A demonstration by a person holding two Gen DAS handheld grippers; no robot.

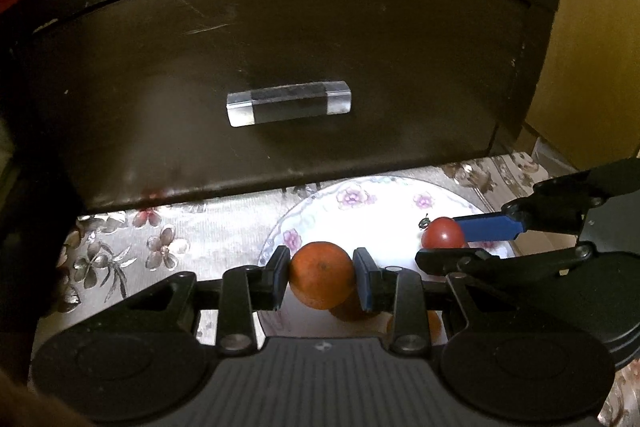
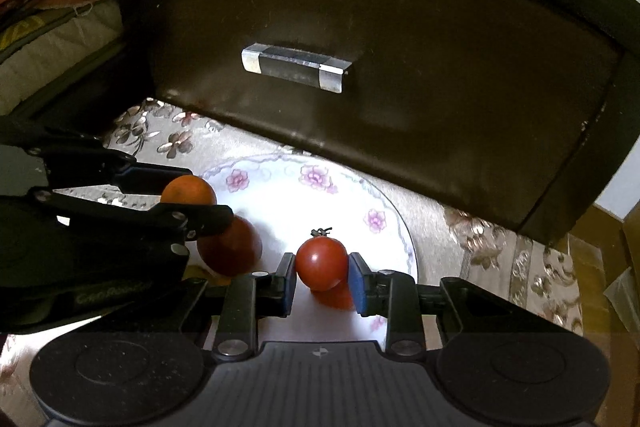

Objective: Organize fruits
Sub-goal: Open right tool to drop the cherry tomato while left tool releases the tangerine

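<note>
Two hand-held tools work side by side over a white plate with pink flower prints, which sits on a worktop covered in a shiny floral cloth.

The left tool is clenched on an orange: its two fingers press against the fruit's left and right sides, holding it just above the near part of the plate. In the right wrist view, this orange shows between the same fingers, at the plate's left edge. Below it, a second, darker round fruit lies on the plate, partly hidden by the left tool.

The right tool grips a small red tomato with a dried stem on top. Its fingers close on both sides of the tomato, which hangs just over the plate, its reflection visible beneath. In the left wrist view, the tomato appears to the right of the orange, held by the right tool, whose blue-padded finger reaches in from the right.

Directly behind the plate stands a dark brown drawer front with scuffed edges and a short handle that has clear ends and a dark middle. Folded fabrics are piled to the left of the drawer.
</note>
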